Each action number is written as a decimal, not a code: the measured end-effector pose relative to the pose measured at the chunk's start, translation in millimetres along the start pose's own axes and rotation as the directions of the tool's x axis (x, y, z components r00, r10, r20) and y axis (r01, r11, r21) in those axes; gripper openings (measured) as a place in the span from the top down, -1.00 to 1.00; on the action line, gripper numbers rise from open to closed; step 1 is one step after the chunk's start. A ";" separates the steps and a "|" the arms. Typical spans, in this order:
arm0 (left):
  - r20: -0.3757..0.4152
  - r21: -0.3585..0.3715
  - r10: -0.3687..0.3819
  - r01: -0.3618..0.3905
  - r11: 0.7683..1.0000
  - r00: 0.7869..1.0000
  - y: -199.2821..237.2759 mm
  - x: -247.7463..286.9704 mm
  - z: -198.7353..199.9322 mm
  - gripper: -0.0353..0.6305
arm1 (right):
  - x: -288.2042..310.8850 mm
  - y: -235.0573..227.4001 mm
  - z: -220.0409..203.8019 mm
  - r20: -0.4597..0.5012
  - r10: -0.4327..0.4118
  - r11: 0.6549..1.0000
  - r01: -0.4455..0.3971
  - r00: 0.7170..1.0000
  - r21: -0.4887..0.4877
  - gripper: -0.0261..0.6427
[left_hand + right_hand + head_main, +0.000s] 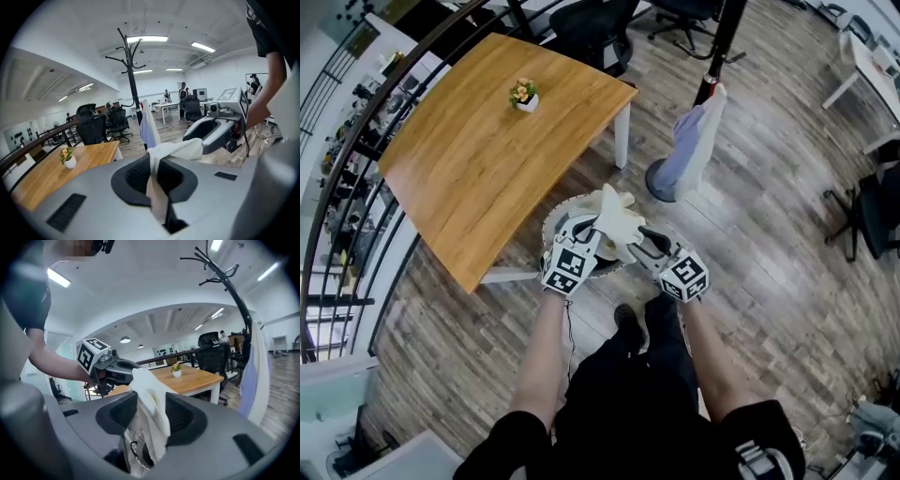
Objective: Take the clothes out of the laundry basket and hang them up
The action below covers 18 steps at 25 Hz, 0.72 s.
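A cream-white garment is bunched between both grippers, just above the round laundry basket on the floor. My left gripper is shut on a fold of the garment, which is pinched between the jaws. My right gripper faces it from the right. Its jaws stand apart with the cloth lying loosely between them. The black coat rack stands beyond, with a lavender-white garment hanging on it.
A wooden table with a small flower pot stands to the left of the basket. A curved railing runs along the far left. Office chairs stand behind the table, and another chair is at the right.
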<state>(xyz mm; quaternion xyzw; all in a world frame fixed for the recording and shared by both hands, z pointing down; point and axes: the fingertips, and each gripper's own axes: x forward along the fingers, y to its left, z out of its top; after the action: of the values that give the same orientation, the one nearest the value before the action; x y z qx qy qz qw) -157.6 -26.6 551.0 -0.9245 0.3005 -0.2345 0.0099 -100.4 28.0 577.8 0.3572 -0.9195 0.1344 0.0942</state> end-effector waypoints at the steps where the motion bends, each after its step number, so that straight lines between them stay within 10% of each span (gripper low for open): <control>1: 0.007 0.009 -0.010 0.010 1.000 1.000 -3.8 4.4 8.6 0.80 | -4.2 -0.4 -3.1 -0.009 -0.015 1.000 0.015 1.000 -0.003 0.26; 10: 0.045 0.124 -0.102 0.096 0.988 0.994 -45.5 45.5 73.3 0.80 | -26.6 -35.6 -39.7 -0.081 -0.228 0.972 0.232 0.970 0.040 0.09; 14: 0.069 0.146 -0.123 0.112 0.983 0.990 -58.3 56.5 93.8 0.80 | -60.6 -70.6 -39.2 -0.096 -0.336 0.941 0.339 0.937 0.011 0.88; 18: 0.075 0.163 -0.136 0.123 0.979 0.988 -66.3 69.3 109.9 0.80 | -106.9 -110.1 -24.8 -0.063 -0.443 0.896 0.444 0.894 -0.005 0.88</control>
<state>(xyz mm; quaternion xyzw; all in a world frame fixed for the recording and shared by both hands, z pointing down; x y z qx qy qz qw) -23.5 -24.5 493.5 -0.9476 0.2193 -0.2179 0.0807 54.3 25.3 592.2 0.5535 -0.8098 0.1247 0.1493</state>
